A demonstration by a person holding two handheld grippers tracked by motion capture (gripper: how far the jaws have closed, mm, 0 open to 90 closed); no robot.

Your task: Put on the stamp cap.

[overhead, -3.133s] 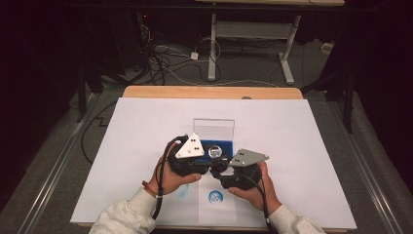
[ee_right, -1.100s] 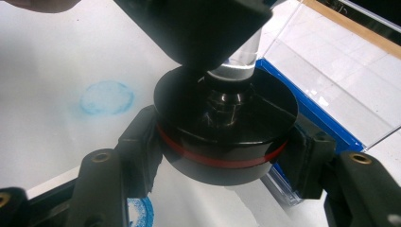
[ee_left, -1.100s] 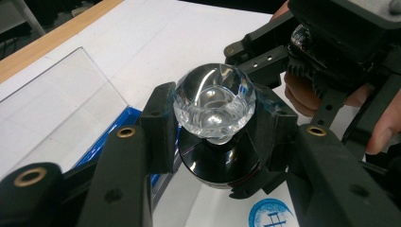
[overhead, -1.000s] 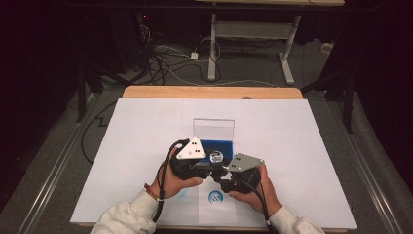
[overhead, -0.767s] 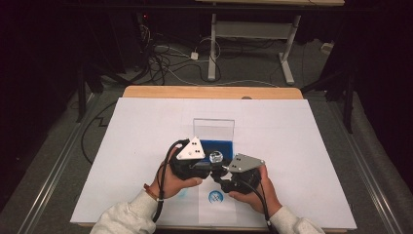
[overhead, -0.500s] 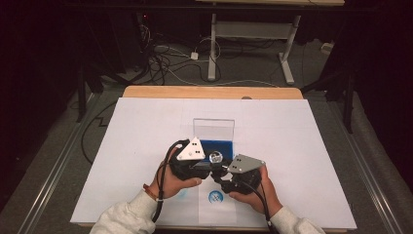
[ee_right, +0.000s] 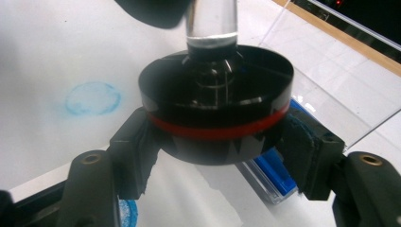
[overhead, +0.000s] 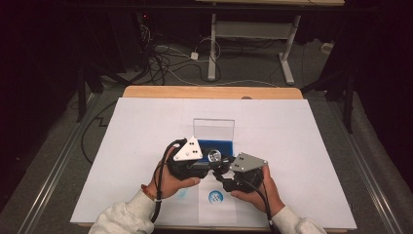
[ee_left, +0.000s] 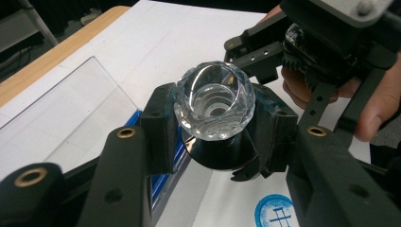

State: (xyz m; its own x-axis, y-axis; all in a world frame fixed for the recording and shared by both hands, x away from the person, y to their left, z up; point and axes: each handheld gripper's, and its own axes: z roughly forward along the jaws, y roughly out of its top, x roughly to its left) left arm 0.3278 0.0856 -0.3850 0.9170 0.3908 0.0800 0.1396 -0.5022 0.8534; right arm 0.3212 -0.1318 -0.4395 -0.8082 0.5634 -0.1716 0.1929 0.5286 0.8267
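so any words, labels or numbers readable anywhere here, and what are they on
No readable text.
The blue round stamp mark on the white sheet holds a symbol-like figure; its characters are too blurred to read.
The faint blue ring print is a smudge with no legible characters.
The stamp shows a plain red band, no lettering.

Black stamp base (ee_right: 215, 123), red band (ee_right: 217, 130).

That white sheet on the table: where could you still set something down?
The white sheet lies bare left of the clear box, right of it toward the sheet's edge, and behind it up to the wooden strip. The front middle is crowded by both hands, their claws and the crystal-topped stamp.
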